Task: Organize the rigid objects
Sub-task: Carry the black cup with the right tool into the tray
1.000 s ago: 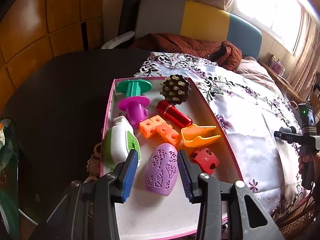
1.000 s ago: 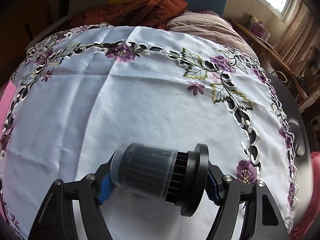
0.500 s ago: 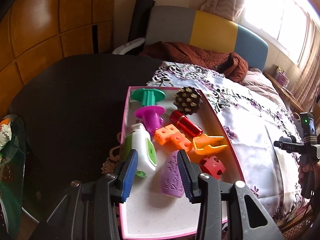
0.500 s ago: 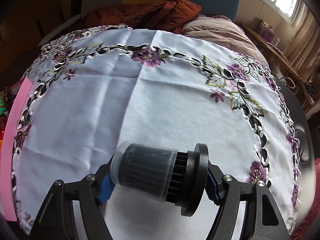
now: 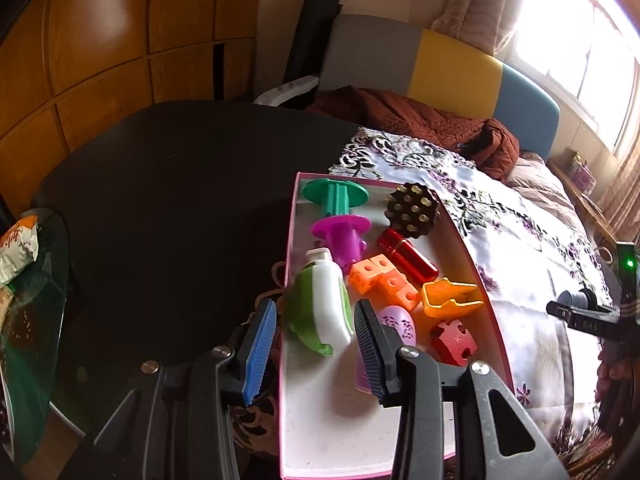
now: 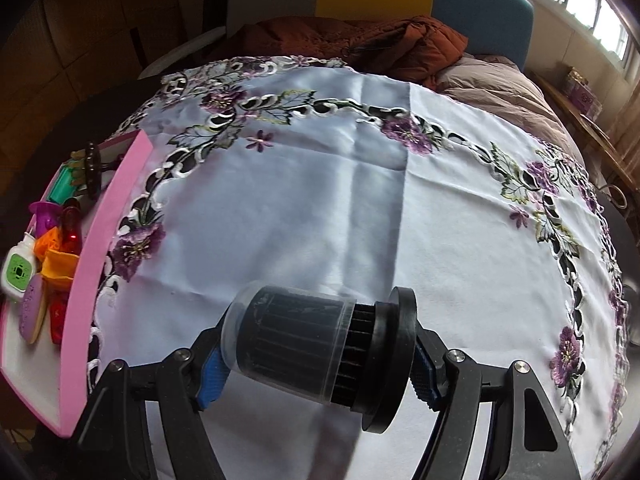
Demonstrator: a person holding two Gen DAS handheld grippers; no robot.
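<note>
A pink box [image 5: 291,280] with a white floor holds the toys: green spool [image 5: 334,196], magenta spool [image 5: 342,232], brown studded ball [image 5: 412,210], red cylinder [image 5: 406,256], orange cubes [image 5: 384,280], orange clip [image 5: 448,298], red puzzle piece [image 5: 454,340], purple egg [image 5: 398,326] and a green-and-white toy [image 5: 320,312]. My left gripper [image 5: 316,344] hovers open above the box's left wall, gripping nothing. My right gripper [image 6: 316,360] is shut on a black ribbed cylinder [image 6: 296,340] with a clear cap, held sideways over the cloth. The pink box [image 6: 104,248] is at the left edge there.
A white embroidered tablecloth [image 6: 320,200] covers the right part of the dark round table [image 5: 160,200]. A brown jacket [image 5: 420,120] lies on the seat behind. A snack bag [image 5: 16,256] sits on a glass stand at the left.
My left gripper has slid left, from over the purple egg to over the green-and-white toy and the box wall. My right gripper carried the black cylinder left; the pink box came into its view.
</note>
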